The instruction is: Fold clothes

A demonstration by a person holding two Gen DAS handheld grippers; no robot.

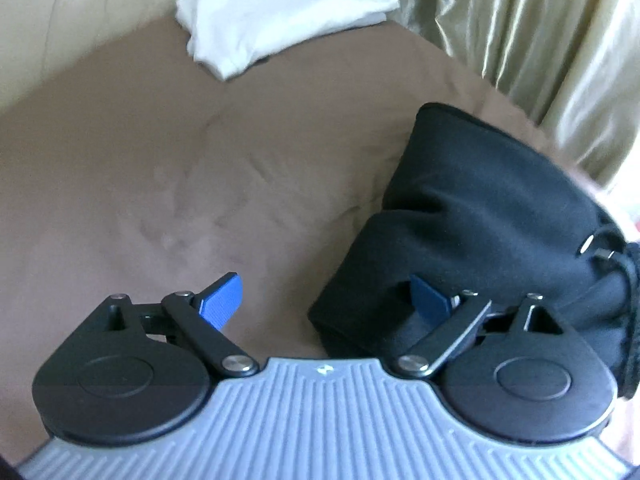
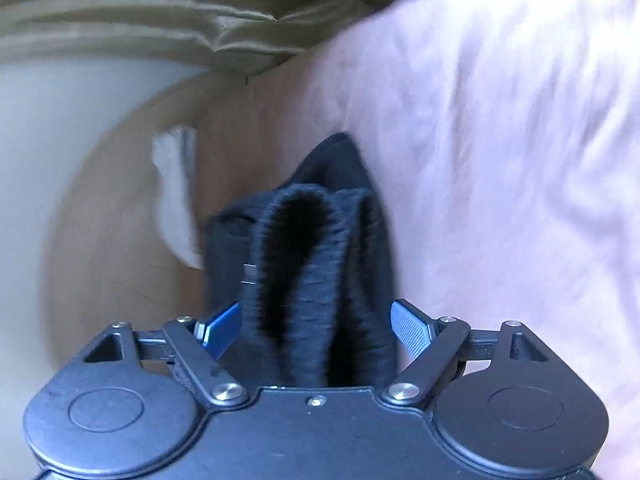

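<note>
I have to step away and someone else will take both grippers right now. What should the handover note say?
Left gripper: open, one finger tucked against the folded black garment on the brown surface.
Right gripper: jaws around the same garment's bunched ribbed edge; grip firmness unclear.
White garment: already folded, at the far edge.
Left: finish and place the black garment; the pink fabric beside it looks unfolded.

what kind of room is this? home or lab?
Most likely a home bedroom. The work surface looks like a bed under a brown sheet, with pleated curtains right behind it and rumpled pale pink bedding alongside. A folded white garment and black clothing lie on it.
</note>
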